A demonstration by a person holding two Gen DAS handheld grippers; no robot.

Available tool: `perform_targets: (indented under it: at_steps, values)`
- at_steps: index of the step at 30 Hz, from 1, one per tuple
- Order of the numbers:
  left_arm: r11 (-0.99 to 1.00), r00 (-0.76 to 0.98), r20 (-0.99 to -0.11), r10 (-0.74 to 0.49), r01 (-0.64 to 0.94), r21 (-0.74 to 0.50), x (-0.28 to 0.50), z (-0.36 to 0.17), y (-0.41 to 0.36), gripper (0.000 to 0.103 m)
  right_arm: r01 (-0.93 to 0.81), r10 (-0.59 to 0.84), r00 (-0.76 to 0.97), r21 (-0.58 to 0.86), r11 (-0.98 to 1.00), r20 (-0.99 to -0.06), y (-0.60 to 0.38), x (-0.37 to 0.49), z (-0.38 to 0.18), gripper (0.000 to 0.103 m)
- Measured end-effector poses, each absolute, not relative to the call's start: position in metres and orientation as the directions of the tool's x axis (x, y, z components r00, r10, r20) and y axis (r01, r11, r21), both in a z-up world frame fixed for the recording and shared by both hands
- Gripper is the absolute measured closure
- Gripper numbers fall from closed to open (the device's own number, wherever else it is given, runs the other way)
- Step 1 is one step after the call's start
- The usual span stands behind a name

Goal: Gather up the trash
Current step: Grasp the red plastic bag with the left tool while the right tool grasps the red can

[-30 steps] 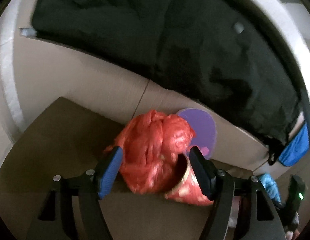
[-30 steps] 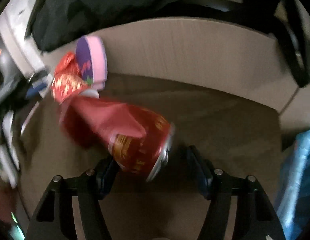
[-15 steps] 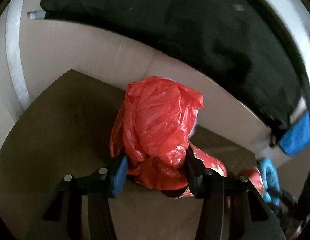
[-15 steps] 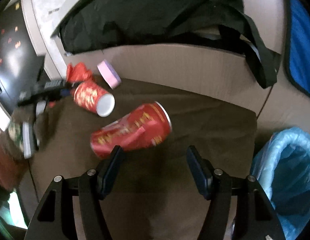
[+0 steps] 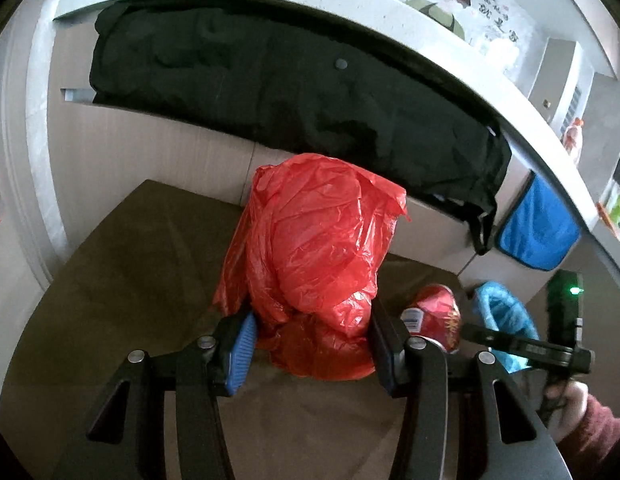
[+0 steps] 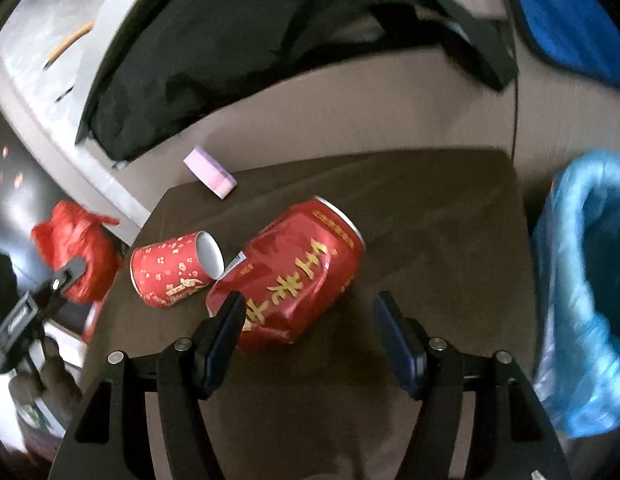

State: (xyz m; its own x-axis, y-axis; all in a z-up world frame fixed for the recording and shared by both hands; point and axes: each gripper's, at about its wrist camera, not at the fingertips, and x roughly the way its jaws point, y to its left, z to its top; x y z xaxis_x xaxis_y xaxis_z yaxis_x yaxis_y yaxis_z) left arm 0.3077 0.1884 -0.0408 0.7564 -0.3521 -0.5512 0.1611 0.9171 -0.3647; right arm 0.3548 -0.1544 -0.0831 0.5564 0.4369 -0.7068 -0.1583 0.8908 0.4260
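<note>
The left claw [image 5: 310, 338] grips the red bag [image 5: 318, 256]; the right claw [image 6: 310, 330] hangs released. Next, carry it to the blue bin [image 6: 582, 300].

**Reds, blues and browns**

A crumpled, glossy red plastic bag [image 5: 318, 256] is seen at frame centre. A dented red can [image 6: 294, 276] is marked with gold characters; a red paper cup [image 6: 172, 270], lower left, is patterned with small pale blossoms. A translucent blue bin liner [image 6: 582, 292] is shown at right, a dark brown tabletop [image 6: 430, 216] beneath.
</note>
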Motion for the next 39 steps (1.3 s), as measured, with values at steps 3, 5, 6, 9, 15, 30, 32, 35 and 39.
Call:
perform_targets:
  at_steps: [3,5,6,9,15,30,32,35,39]
  values:
    - [0.915,0.764,-0.543,-0.350,0.153,-0.374,0.303,-0.035,0.191,0.052,-0.147,0.451,0.540,0.447,0.882,-0.711,-0.145,0.371,-0.090,0.038]
    - [0.914,0.767,-0.538,-0.349,0.152,-0.376,0.301,-0.033,0.191,0.052,-0.157,0.451,0.529,0.440,0.884,-0.719,-0.137,0.379,-0.093,0.038]
    - [0.912,0.767,-0.535,-0.354,0.157,-0.378,0.299,-0.031,0.191,0.052,-0.166,0.452,0.525,0.435,0.885,-0.721,-0.132,0.384,-0.094,0.038]
    - [0.914,0.767,-0.536,-0.353,0.160,-0.374,0.297,-0.029,0.190,0.052,-0.192,0.454,0.512,0.418,0.888,-0.729,-0.116,0.399,-0.098,0.038]
    - [0.920,0.734,-0.587,-0.341,0.134,-0.368,0.306,-0.045,0.185,0.052,-0.232,0.453,0.487,0.389,0.892,-0.747,-0.091,0.420,-0.107,0.036]
    - [0.918,0.667,-0.653,-0.358,0.125,-0.377,0.314,-0.061,0.156,0.052,-0.384,0.522,0.485,0.365,0.848,-0.702,-0.089,0.379,-0.077,0.043]
    - [0.917,0.664,-0.653,-0.364,0.133,-0.376,0.313,-0.059,0.149,0.052,-0.384,0.522,0.502,0.363,0.849,-0.690,-0.096,0.374,-0.069,0.044]
    - [0.916,0.663,-0.650,-0.372,0.149,-0.373,0.311,-0.053,0.138,0.052,-0.387,0.523,0.537,0.358,0.850,-0.662,-0.107,0.362,-0.054,0.044]
    - [0.913,0.666,-0.638,-0.386,0.179,-0.366,0.307,-0.042,0.121,0.052,-0.392,0.516,0.584,0.339,0.855,-0.627,-0.123,0.348,-0.034,0.045]
